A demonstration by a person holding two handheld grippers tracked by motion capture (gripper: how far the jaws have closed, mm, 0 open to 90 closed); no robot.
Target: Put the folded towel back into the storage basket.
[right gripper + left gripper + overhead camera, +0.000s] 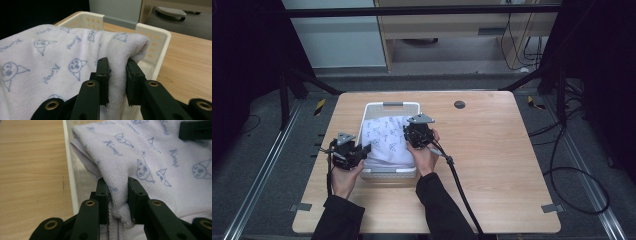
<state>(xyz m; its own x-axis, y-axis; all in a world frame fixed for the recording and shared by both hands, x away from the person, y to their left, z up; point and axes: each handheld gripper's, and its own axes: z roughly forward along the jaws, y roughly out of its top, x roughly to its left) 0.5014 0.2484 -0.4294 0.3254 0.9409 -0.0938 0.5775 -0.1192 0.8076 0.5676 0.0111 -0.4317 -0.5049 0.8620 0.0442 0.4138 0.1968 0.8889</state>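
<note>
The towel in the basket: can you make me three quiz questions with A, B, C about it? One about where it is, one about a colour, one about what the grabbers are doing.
1. Where is the towel?
A. In the white basket
B. On the floor
C. Hanging off the table's far edge

2. What colour are the little drawings on the towel?
A. Red
B. Blue
C. Green

3. What are the left gripper and the right gripper doing?
A. Both stand open over the bare table
B. Only one touches the towel
C. Each is shut on a fold of the towel

Answers:
1 A, the high view shows the towel heaped inside the basket.
2 B, both gripper views show blue faces and writing on the pale cloth.
3 C, each gripper view shows cloth pinched between its black jaws.
</note>
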